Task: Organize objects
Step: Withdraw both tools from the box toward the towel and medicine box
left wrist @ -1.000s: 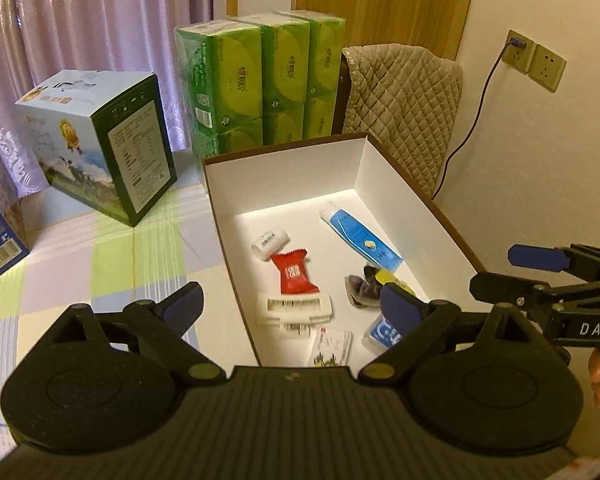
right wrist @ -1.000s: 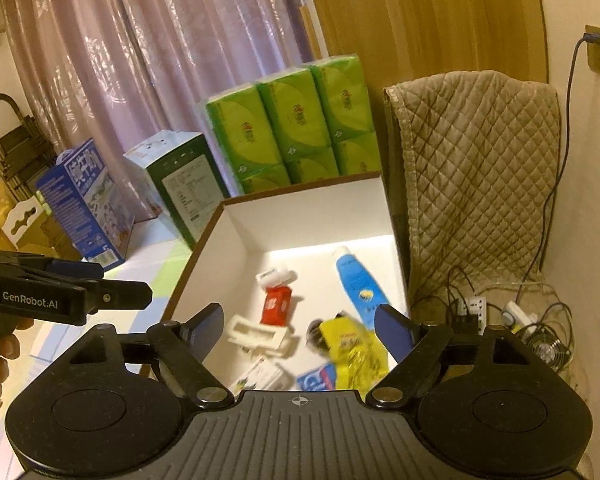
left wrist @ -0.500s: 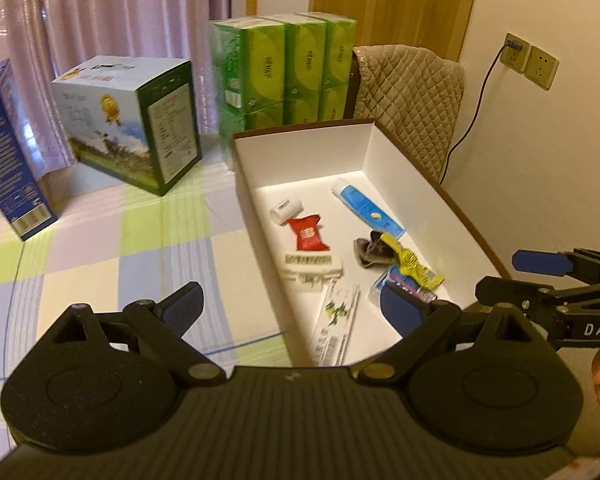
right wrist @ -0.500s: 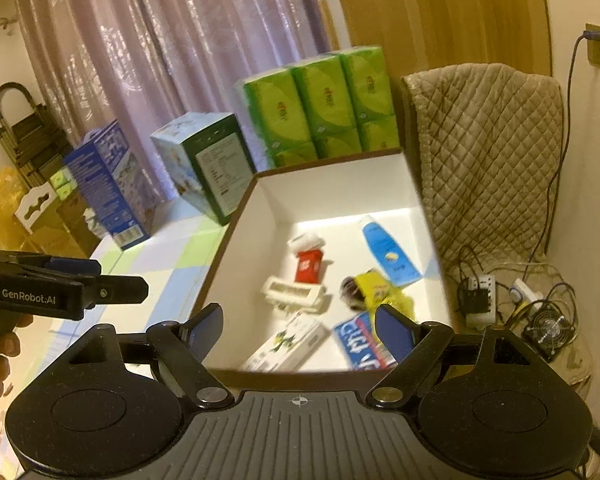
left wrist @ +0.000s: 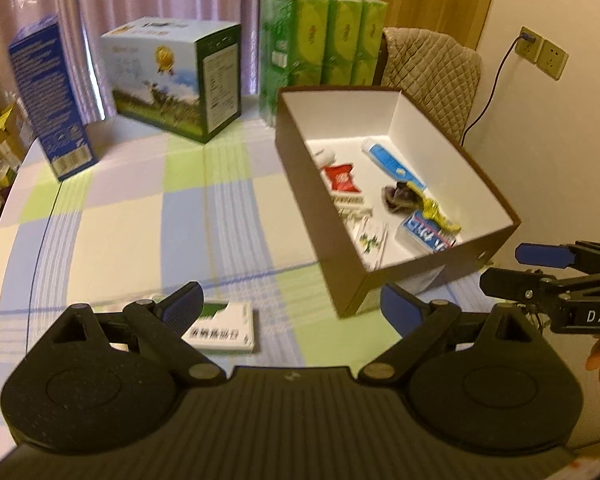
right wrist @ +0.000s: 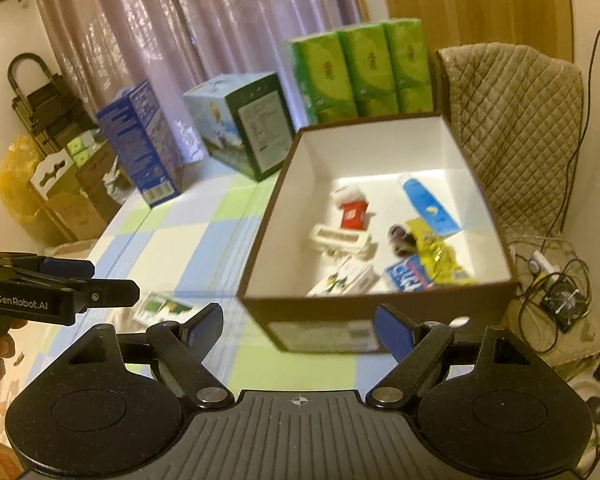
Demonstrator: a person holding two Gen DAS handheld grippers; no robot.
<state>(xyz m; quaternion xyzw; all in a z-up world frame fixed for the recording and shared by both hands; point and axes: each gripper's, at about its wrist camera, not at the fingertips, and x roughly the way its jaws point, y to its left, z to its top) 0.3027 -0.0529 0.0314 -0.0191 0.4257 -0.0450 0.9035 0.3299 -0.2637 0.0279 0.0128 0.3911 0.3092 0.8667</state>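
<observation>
Left tool [left wrist: 290, 306]: fingers spread wide, holding nothing, held above the checked tablecloth of the table [left wrist: 140, 220]. A white-and-green packet [left wrist: 224, 330] lies flat on the cloth directly beneath and just ahead of the left finger [left wrist: 182, 306], partly hidden by it and not touching it.

Right tool [right wrist: 298, 328]: fingers likewise spread, empty, held above the near edge of the table, in front of the near short wall of the brown cardboard box [right wrist: 320, 334]. The same packet appears left of this tool, on the cloth, below the tip of the left tool as seen in the right wrist view.

The box sits on the right side of the table, open at the top, white inside. Contents, lying loose on its floor:
- a blue-and-white tube [left wrist: 392, 162] toward the far end;
- a red sachet [left wrist: 342, 178] near the left wall;
- a white plastic clip strip [right wrist: 340, 238] at the centre;
- a yellow wrapper [right wrist: 436, 252] beside a dark crumpled item;
- a blue pack [left wrist: 426, 234] and a white carton [left wrist: 370, 240] at the near end.

Behind the box stand green tissue packs [left wrist: 324, 40], a printed carton [left wrist: 176, 78] and a blue carton [left wrist: 46, 96].
</observation>
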